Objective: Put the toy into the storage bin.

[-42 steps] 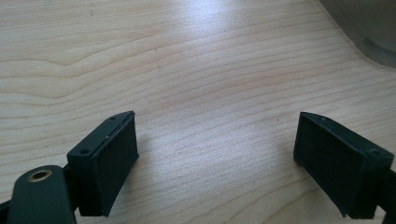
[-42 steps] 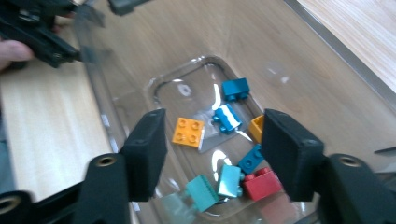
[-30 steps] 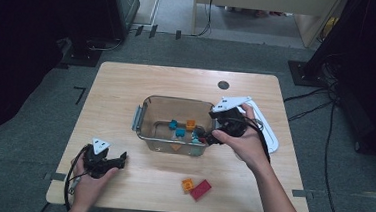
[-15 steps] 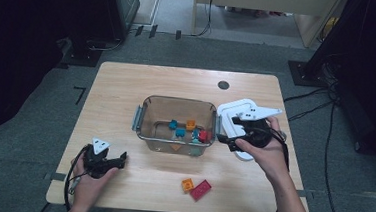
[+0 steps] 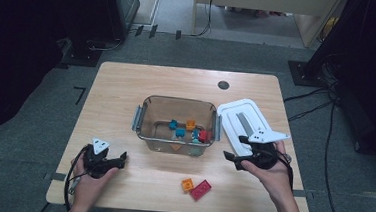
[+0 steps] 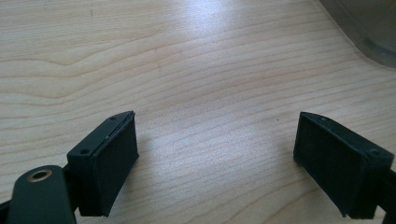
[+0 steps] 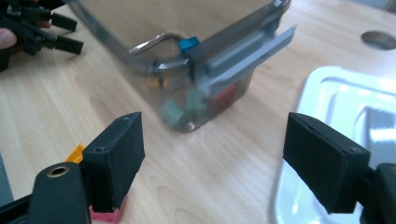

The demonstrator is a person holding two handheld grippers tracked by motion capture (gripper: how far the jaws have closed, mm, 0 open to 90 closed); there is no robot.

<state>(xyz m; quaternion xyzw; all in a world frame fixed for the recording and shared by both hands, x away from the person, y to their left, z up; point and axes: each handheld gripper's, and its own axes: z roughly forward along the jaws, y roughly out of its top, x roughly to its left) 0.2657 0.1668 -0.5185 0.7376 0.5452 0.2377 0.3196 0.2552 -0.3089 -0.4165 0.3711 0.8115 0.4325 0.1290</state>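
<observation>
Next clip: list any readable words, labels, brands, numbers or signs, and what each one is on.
None: no readable text in any of the three views.
Clear container: no label or print visible.
White lid: plain, with a grey strip, no lettering.
Loose orange block and red block: no markings legible at this size.
Left gripper and right gripper: plain black pads.

The container (image 5: pixel 176 125) stands at the centre of the bench (image 5: pixel 127 91), with several blocks (image 5: pixel 190 131) in it. The lid (image 5: pixel 242 122) lies on the bench just right of the container. Two loose blocks (image 5: pixel 195 187) lie side by side, touching, near the bench's near edge, nearer than the container. The left hand-held gripper (image 5: pixel 117 161) is at the near left, the right hand-held gripper (image 5: pixel 232 159) at the lid's near end.
</observation>
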